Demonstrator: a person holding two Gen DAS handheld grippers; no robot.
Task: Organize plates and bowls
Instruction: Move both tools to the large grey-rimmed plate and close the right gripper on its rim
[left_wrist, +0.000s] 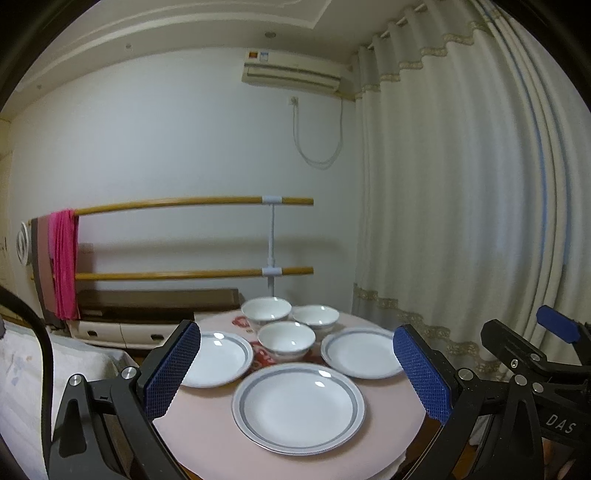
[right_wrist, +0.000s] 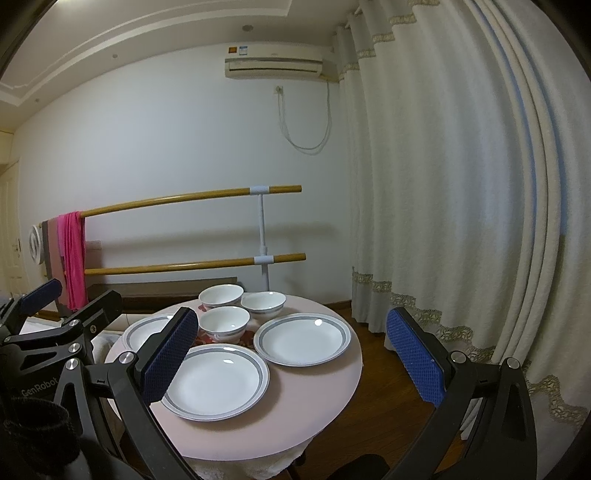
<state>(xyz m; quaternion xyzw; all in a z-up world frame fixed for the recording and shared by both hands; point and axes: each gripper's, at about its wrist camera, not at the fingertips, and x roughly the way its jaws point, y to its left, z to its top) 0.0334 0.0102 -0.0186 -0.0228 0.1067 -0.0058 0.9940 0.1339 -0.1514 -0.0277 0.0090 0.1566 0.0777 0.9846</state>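
Note:
Three white plates with grey rims lie on a round pink table (left_wrist: 391, 402): a near plate (left_wrist: 298, 406) (right_wrist: 216, 382), a left plate (left_wrist: 216, 358) (right_wrist: 147, 330) and a right plate (left_wrist: 360, 352) (right_wrist: 302, 339). Behind them stand three white bowls: a front bowl (left_wrist: 286, 339) (right_wrist: 226, 323), a back left bowl (left_wrist: 266, 310) (right_wrist: 221, 295) and a back right bowl (left_wrist: 316, 317) (right_wrist: 263, 303). My left gripper (left_wrist: 297, 373) hovers open in front of the table, holding nothing. My right gripper (right_wrist: 291, 360) is open too, above the table's near right side, and shows in the left wrist view (left_wrist: 524, 354).
A wooden double-bar stand (left_wrist: 192, 238) with a pink cloth (left_wrist: 64, 264) stands behind the table by the wall. A dark bench (left_wrist: 159, 301) sits below it. Cream curtains (left_wrist: 461, 203) hang on the right. Brown wood floor (right_wrist: 373, 398) lies right of the table.

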